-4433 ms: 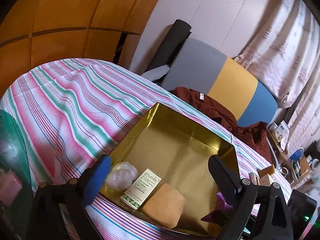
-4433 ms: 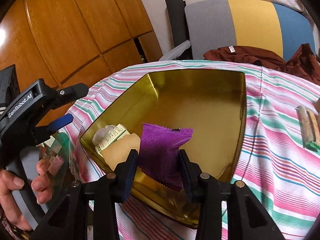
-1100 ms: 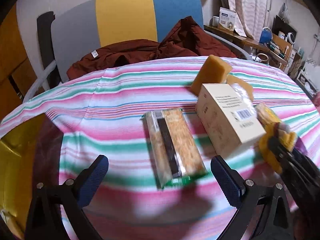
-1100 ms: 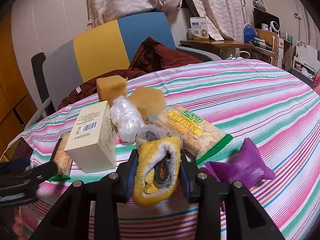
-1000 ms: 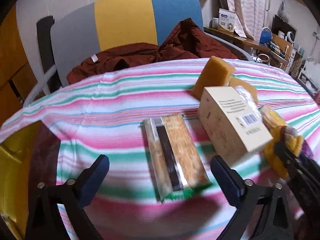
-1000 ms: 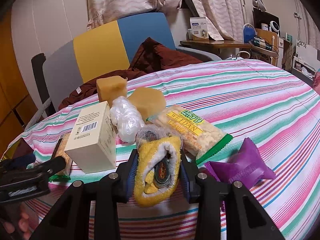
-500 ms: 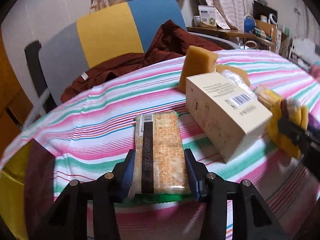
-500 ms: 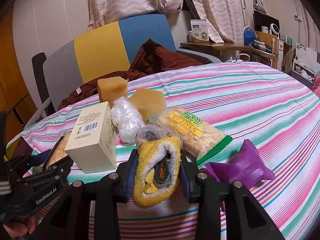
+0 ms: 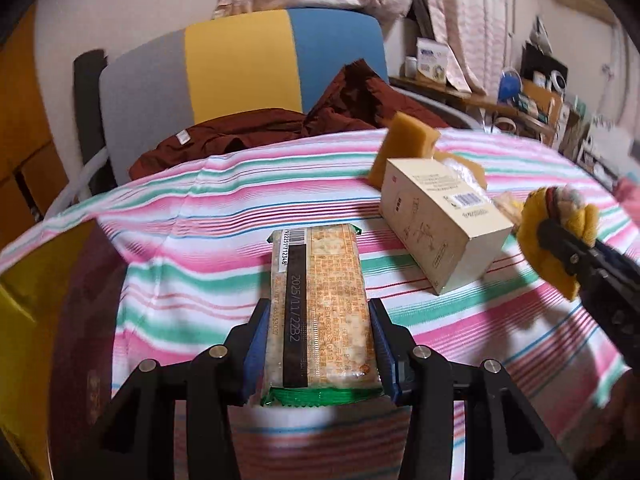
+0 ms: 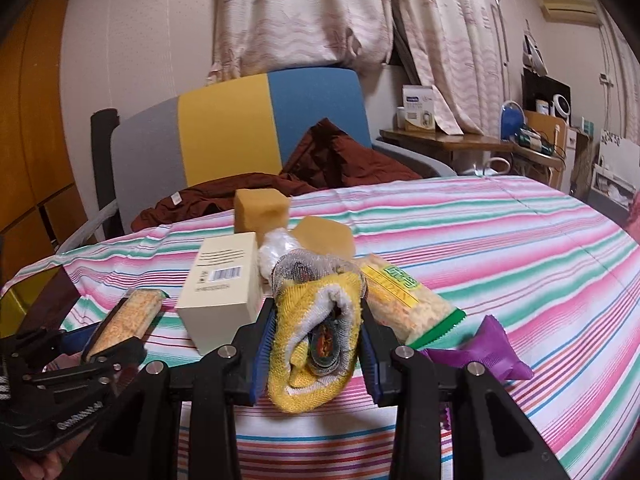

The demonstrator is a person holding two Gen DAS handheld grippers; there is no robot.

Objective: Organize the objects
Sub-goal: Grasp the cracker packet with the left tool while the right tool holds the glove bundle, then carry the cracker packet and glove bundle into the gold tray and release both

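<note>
We have the left gripper (image 9: 318, 344) clamped on the flat clear-wrapped cracker pack with a green end seal (image 9: 320, 304). Its blue fingers (image 9: 256, 344) press both long edges near the green end, so the pack sticks out forward along the gripper and stays level for carrying. The far end looks just off the pink, green and white striped cloth on the counter (image 9: 200, 240), but the fisheye makes that hard to call.

The right gripper (image 10: 318, 350) is clamped on the rolled yellow knit cloth bundle with a small printed item tucked inside (image 10: 320, 340). The fingers (image 10: 264, 344) squeeze the roll across its width, which keeps the soft cloth from unrolling and the inner piece from dropping out. In the left wrist view the bundle hangs clear of the counter at the right edge.

Loose things sit in one cluster mid-counter, likely the pile we sort from: a cream cardboard box with a barcode (image 10: 224, 284), two tan sponge blocks (image 10: 262, 208), a white crinkled plastic ball (image 10: 276, 252), a yellow-and-green snack packet (image 10: 404, 300) and a purple foil sachet (image 10: 480, 352).

A yellow metal tin (image 9: 16, 304) shows only as a sliver at the left edge. We judge both held items are bound for it, with both grips set for carrying.
</note>
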